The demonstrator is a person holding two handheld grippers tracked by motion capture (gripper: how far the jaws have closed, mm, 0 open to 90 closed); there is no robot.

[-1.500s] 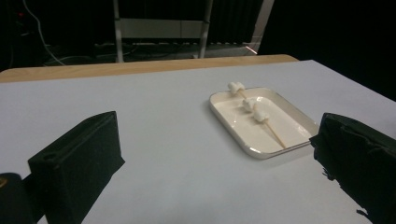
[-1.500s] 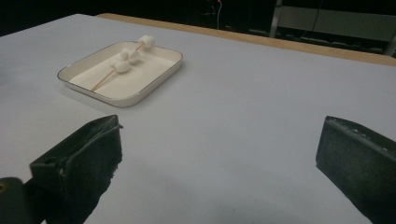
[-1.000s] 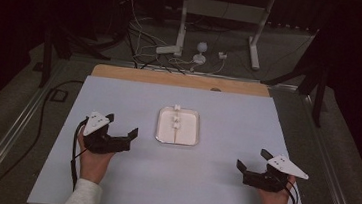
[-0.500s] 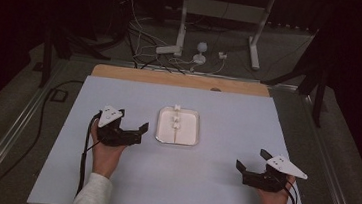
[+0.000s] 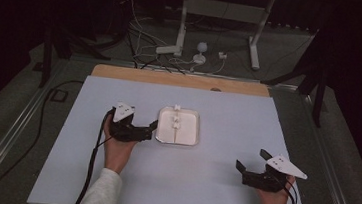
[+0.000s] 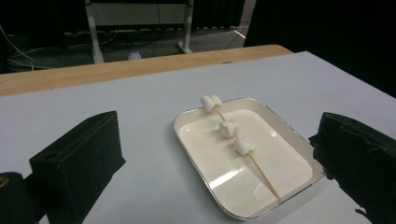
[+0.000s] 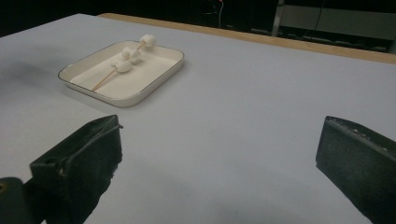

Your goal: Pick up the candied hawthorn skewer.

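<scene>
Marshmallows threaded on a thin wooden skewer (image 6: 243, 147) lie inside the white rectangular tray (image 5: 190, 139) mid-tabletop. Left gripper (image 5: 152, 128), jaws apart, sits just beside the tray; right gripper (image 5: 249, 163), jaws apart, waits well apart. Best approach low, pinching the skewer's bare end.

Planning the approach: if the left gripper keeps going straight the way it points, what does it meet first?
Probably the near rim of the tray; the left gripper has open jaws and points at it, with the marshmallow skewer lying inside beyond.

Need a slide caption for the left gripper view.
Open left gripper facing a white tray that holds a marshmallow skewer on the table.
</scene>
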